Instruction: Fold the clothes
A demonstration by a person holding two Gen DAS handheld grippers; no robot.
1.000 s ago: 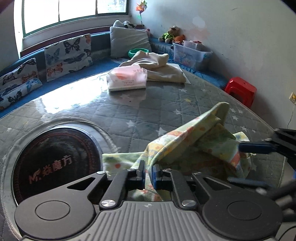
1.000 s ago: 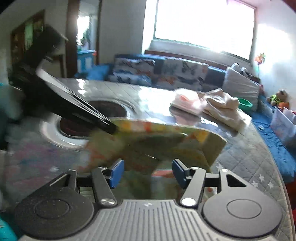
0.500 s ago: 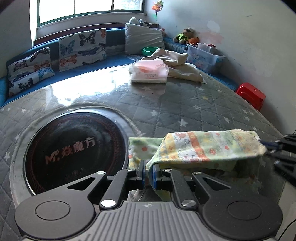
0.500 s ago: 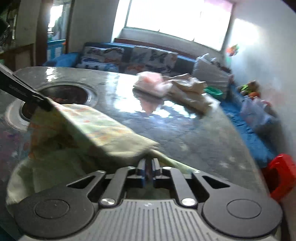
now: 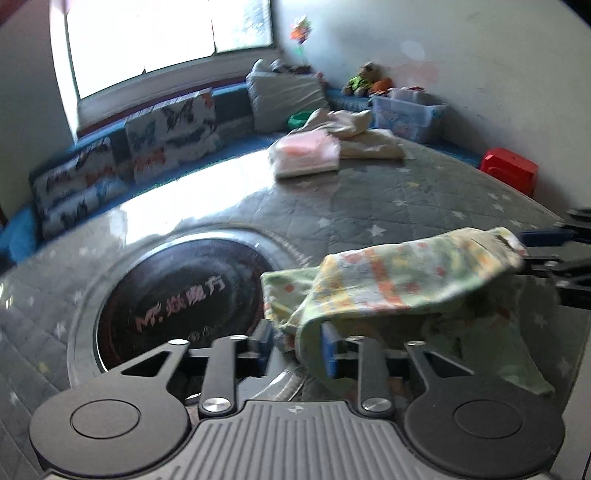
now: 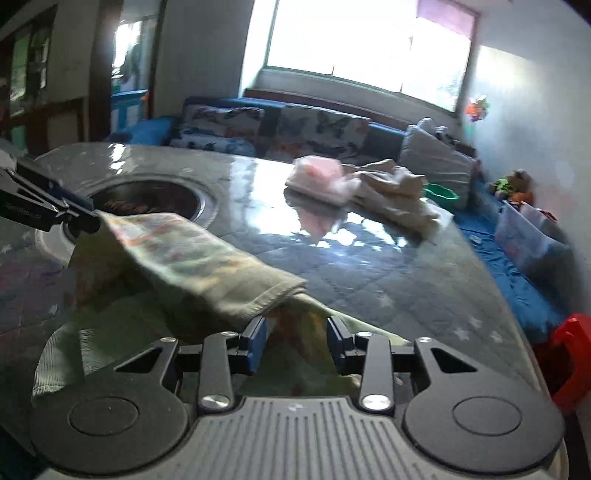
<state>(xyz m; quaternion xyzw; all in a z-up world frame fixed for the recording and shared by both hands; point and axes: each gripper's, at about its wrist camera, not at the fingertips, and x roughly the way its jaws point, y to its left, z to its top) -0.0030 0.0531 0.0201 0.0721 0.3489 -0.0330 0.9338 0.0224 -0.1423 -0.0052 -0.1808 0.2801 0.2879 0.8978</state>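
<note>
On the near part of the round quilted table, just right of the dark circular inset, lies a small pale-green printed cotton garment (image 5: 402, 284) with orange and yellow cartoon motifs, folded over on itself so that its upper layer arches above the lower one. The left gripper (image 5: 297, 345) has its blue-padded jaws parted, with the near fold edge of the cloth draped between them and resting against the right pad; it does not pinch the fabric. The right gripper (image 6: 295, 343) likewise stands with its jaws spread, the garment's folded corner lying loosely in the gap. The grey table cover (image 5: 369, 206) is stitched in diamonds, dotted with white stars and lies under a glossy sheet that throws back the window light. The black round inset (image 5: 177, 291) carries pale lettering and a metal ring. Far across the table sit a folded pink-and-white cloth stack (image 5: 304, 157) and, touching it, a rumpled cream garment (image 5: 364, 138). Beyond the table runs a blue bench with butterfly-print cushions (image 5: 170, 138) and a grey pillow (image 5: 284, 98) under a bright window (image 5: 166, 33). A clear plastic storage bin (image 5: 404, 116), a plush toy (image 5: 365, 77) and a red plastic stool (image 5: 509, 168) stand along the white wall.
</note>
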